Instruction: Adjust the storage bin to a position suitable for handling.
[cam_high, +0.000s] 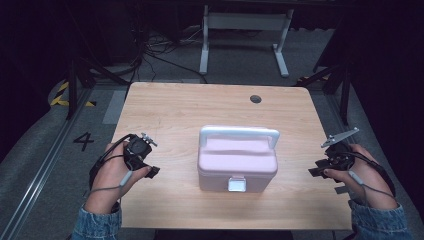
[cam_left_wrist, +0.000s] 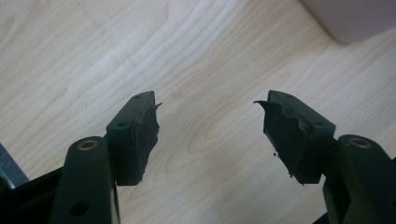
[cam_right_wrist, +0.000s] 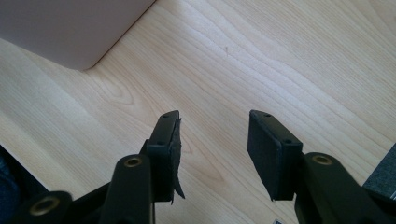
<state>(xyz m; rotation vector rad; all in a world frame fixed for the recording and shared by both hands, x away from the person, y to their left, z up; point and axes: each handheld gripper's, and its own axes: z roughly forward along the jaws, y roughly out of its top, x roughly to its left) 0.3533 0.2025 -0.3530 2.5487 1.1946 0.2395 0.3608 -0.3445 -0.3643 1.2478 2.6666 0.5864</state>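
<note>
A pink lidded box (cam_high: 237, 162) stands closed in the middle of the wooden table (cam_high: 175, 107). It has a white carry handle (cam_high: 239, 132) and a white front latch (cam_high: 236, 184). My left gripper (cam_high: 150, 167) rests to the left of the box, apart from it. Its jaws are open over bare wood in the left gripper view (cam_left_wrist: 208, 105), where a corner of the box (cam_left_wrist: 355, 18) shows. My right gripper (cam_high: 317, 166) sits to the right of the box, also open with nothing between its jaws (cam_right_wrist: 215, 116). A box corner (cam_right_wrist: 60, 28) lies ahead of it to the left.
A dark round hole (cam_high: 255, 98) marks the table's far side. Beyond the table stand a white desk frame (cam_high: 245, 30) and loose cables (cam_high: 150, 50) on the grey floor. A painted "4" (cam_high: 83, 141) lies to the left.
</note>
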